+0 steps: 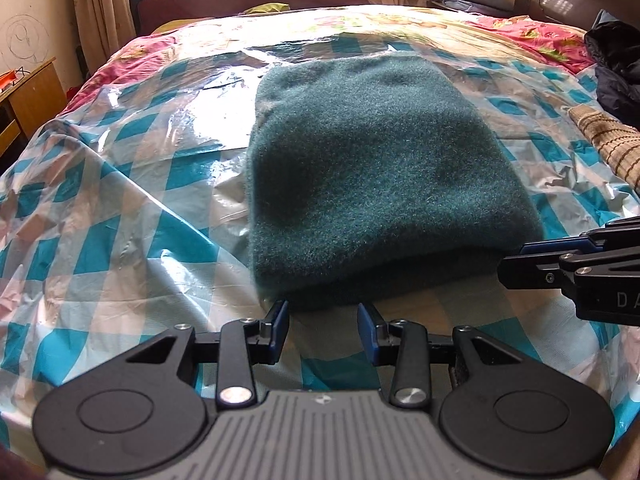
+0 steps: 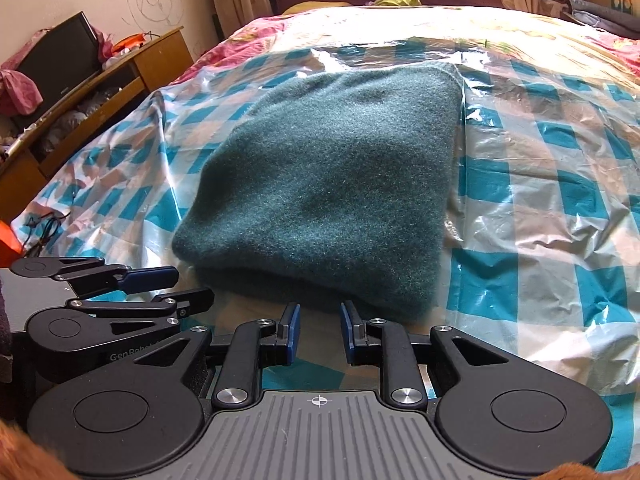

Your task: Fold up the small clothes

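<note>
**Soft green knit, already folded, lies mid-bed**

The knit (image 1: pixel 384 168) is a fuzzy dark-green garment, folded into a thick rectangular pad on the plastic sheet (image 1: pixel 132 208) that covers the bed. It looks light, limp and springy: layers will likely slump apart if lifted by one corner, and the fuzzy surface should give the pads good friction. The plastic under it is glossy and crinkled, so the whole pad may slide if pushed rather than lifted. The best hold, by my judgement, is the rounded near edge, pinching all layers together at two points, one toward each near corner.

The left hand-held gripper (image 1: pixel 323 322) sits just short of the knit's near edge, jaws partly spread with nothing between them. The right hand-held gripper (image 2: pixel 319 322) is likewise just before that edge, jaws narrower but apart and empty. Each shows at the margin of the other's view, side by side.

Beyond the knit the sheet gives way to a pink floral bedspread (image 1: pixel 536 36). To the knit's right lie a striped cloth (image 1: pixel 608 144) and dark clothes (image 1: pixel 616 68); to its left stands a wooden desk (image 2: pixel 120 76). Curtains (image 1: pixel 100 8) hang behind, sunlight glaring off the plastic.
</note>
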A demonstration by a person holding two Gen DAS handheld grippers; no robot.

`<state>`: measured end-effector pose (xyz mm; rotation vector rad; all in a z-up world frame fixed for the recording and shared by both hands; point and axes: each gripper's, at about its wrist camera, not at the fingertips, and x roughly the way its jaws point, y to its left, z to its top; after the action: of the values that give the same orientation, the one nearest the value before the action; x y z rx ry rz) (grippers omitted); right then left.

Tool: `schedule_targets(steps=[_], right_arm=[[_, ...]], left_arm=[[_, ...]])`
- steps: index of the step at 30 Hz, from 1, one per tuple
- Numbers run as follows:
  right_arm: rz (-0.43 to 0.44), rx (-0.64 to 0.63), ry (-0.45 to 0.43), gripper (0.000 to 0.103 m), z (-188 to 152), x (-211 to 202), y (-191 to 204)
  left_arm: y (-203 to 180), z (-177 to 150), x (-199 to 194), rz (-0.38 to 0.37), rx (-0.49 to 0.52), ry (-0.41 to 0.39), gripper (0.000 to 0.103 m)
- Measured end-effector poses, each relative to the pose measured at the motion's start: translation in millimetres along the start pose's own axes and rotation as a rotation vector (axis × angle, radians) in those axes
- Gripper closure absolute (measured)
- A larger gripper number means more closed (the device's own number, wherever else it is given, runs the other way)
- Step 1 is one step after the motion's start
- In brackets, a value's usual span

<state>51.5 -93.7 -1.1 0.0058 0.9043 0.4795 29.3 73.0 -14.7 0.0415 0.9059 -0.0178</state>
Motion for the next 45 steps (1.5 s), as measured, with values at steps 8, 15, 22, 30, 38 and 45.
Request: schedule_targets(steps=[8,15,22,30,38,45], right_arm=[[-0.019,0.001,-0.009,0.080,-1.2,-1.7,-4.2],[-0.036,0.013,0.001,0.075,-5.3,-0.5,-8.2],[-0.050,0.012,0.000,0.069,-8.4,0.7,-10.5],[-0.068,0.015,0.007,0.066,-8.4,3.7,-13.9],[-0.087,0.013,0.011,0.065,-7.8,7.7,-17.5],[-0.094,0.012,0.024,0.065,-9.1,12.6,-19.9]], left_arm=[[-4.3,-0.2,-2.5,-0.001,0.005,-0.006,0.060],[-9.2,-1.2,-1.3,-0.002,0.005,0.004,0.059],[-9.4,-3.4,-0.7,-0.006,-0.015,0.013,0.052],[-1.5,2.7,-6.5,-0.003,-0.044,-0.024,0.052],[4.1,10.6,-4.3,0.010,-0.056,-0.040,0.051],[5.0,12.0,7.6,0.020,-0.054,-0.018,0.050]])
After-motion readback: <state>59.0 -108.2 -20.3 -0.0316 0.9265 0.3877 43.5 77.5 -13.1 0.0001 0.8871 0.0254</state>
